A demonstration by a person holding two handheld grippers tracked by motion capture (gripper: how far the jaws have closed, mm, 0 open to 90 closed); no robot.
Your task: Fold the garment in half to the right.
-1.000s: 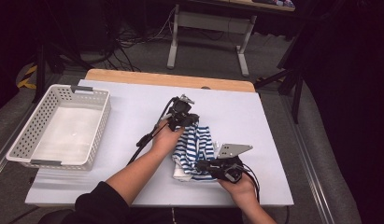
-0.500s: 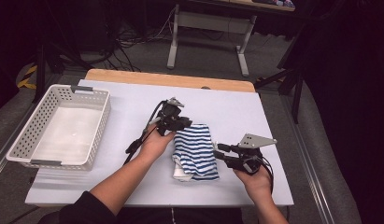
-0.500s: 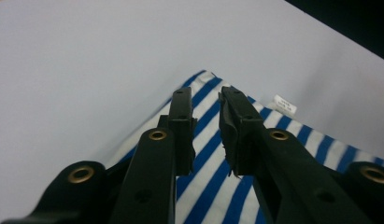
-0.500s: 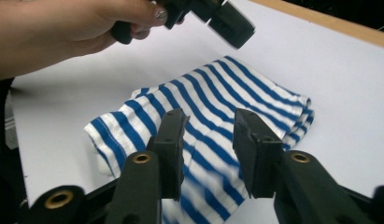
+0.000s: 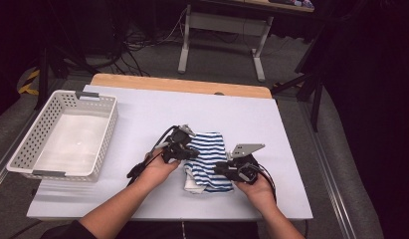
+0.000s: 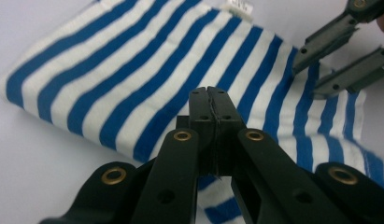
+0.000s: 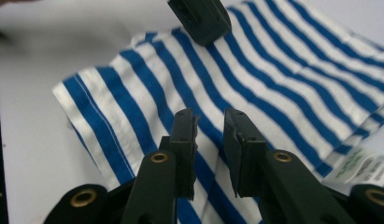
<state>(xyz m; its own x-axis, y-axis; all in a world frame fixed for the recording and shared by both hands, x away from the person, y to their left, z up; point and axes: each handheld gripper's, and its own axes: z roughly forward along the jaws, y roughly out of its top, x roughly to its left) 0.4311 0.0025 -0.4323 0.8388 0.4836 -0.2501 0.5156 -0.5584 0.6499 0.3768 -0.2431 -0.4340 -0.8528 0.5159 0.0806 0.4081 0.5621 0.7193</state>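
White table (image 5: 142,114) is carrying a white plastic basket (image 5: 100,149) well off beyond the left gripper (image 5: 191,153), and a folded blue-and-white striped cloth (image 5: 209,159) is lying flat between the two grippers. Left gripper is hovering over the cloth's near edge, its jaws having just been closing and now meeting with no fabric between them; right gripper (image 5: 221,167) is standing over the opposite edge, jaws slightly apart and empty. Folding looks to be the step in hand; next move is likely calling for each gripper to pinch an edge.

No legible text — cloth's tags (image 7: 365,170) too blurred.
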